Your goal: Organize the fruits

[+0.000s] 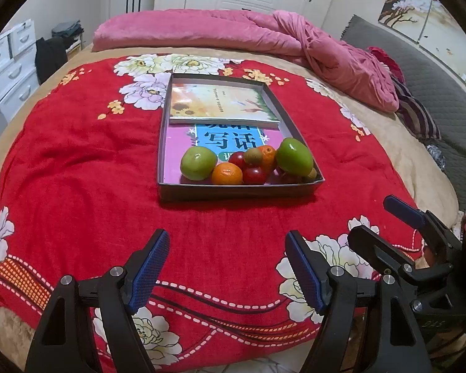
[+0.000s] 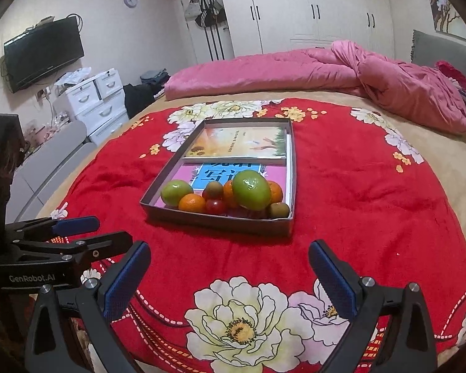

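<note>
Fruits (image 1: 248, 163) heaped in tray (image 1: 233, 191), kiwi (image 2: 279, 209) showing only rightward

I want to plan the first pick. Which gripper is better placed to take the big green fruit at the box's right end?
Probably right: the right gripper is open and empty, nearer that green fruit.

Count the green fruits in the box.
2. One green fruit lies at the left of the pile, the other green fruit rests atop the right side. Both are in the box.
</note>
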Demonstrator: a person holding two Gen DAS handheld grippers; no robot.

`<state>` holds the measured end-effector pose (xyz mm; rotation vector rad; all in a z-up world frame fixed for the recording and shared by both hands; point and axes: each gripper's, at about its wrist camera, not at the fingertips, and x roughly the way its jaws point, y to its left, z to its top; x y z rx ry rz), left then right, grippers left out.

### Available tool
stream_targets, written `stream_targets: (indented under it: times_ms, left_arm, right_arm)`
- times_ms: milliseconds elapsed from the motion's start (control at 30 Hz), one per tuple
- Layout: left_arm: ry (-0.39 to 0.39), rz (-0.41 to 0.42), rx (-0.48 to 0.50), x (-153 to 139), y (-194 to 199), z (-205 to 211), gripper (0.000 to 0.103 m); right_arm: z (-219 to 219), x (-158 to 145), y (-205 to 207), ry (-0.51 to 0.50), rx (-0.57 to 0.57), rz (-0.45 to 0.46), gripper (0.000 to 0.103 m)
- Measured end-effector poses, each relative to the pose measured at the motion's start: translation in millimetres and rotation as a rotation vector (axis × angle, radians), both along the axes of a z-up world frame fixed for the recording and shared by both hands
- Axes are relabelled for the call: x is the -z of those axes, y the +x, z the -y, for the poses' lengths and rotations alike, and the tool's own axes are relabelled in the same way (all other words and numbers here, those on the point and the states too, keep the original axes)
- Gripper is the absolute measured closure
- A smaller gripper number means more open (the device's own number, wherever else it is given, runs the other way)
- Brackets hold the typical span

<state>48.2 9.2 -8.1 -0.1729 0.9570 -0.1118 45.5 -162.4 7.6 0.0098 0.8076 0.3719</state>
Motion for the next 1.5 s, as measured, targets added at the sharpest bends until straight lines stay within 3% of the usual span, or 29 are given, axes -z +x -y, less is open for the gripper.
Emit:
stream_targets:
  times_ms: [1500]
  left_arm:
    - [0.031,0.001,-0.025,-3.0,-1.9,-1.4,0.025]
  right_arm:
    - [0.5,0.8,-1.0,-0.013,0.007,0.000,0.001]
